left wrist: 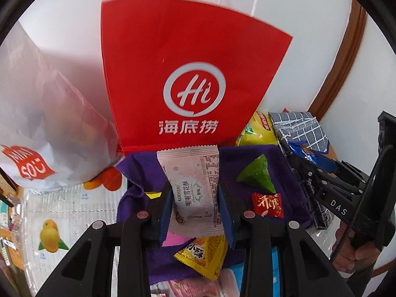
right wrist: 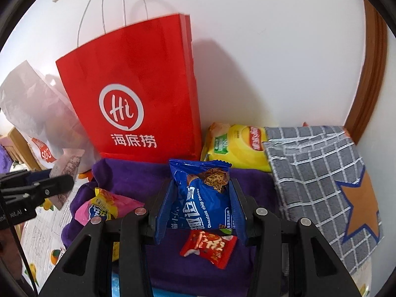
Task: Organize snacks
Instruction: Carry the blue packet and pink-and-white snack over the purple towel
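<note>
Crinkly foil film is what you have in both hands, so expect it to be light, slick and easily crushed. Your left gripper [left wrist: 195, 212] is closed on the pale pink snack packet [left wrist: 191, 193], pads pressing its two long edges around mid-height, the packet standing upright above the purple cloth [left wrist: 292, 180]. Your right gripper [right wrist: 200, 212] is clamped on the blue cookie packet [right wrist: 203, 193], which is puffed with air and probably holds brittle chocolate chip cookies; squeeze no harder than you are, since the pillow shape can slip or the contents crack. Both packets hang in front of the red paper bag [right wrist: 138, 94], which stands against the wall. For the loose ones left on the cloth, the red candy [right wrist: 210, 247], the green triangular sweet [left wrist: 257, 175] and the yellow triangular packet [left wrist: 205, 255], I would take each across its narrow width near the middle, not by a crimped end seal, which would likely fold and let it swing.
</note>
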The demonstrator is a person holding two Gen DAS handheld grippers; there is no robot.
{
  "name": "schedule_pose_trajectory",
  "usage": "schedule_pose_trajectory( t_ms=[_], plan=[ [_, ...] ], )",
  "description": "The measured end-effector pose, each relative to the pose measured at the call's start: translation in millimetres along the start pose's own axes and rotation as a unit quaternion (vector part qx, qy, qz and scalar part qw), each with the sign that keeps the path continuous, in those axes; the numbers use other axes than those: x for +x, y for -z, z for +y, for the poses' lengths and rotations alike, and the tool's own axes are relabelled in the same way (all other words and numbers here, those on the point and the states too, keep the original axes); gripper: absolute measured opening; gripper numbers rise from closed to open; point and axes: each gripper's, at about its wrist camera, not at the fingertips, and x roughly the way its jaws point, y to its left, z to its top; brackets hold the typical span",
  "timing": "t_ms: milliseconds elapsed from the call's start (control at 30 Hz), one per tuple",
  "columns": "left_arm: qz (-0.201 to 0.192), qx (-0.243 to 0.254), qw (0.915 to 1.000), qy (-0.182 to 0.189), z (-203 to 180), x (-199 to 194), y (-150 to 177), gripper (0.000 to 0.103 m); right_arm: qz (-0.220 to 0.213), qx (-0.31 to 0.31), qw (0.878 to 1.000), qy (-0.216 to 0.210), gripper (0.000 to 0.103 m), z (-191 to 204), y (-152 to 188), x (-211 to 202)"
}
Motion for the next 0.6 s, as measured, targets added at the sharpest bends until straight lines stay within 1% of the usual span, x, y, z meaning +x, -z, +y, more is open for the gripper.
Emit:
schedule_pose_trajectory(
  t_ms=[100, 233, 433, 600],
  plan=[
    [0.013, -0.003, 0.9999, -0.009, 5, 10, 1, 0.033, 0.008, -0.003, 1.0, -0.004, 0.044, 2, 3, 13],
    [0.018, -0.027, 0.9994, -0.008, 18, 19, 0, 0.033, 0.027, -0.003, 1.0, -0.007, 0.044, 2, 5, 32],
    [0.031, -0.024, 0.9992, -0.007, 16, 30, 3, 0.033, 0.033, -0.014, 0.999, -0.001, 0.044, -2, 12, 39],
    [0.038, -0.021, 0.999, -0.008, 15, 38, 4, 0.033, 0.044, -0.008, 0.999, 0.005, 0.044, -12, 14, 45]
  ],
)
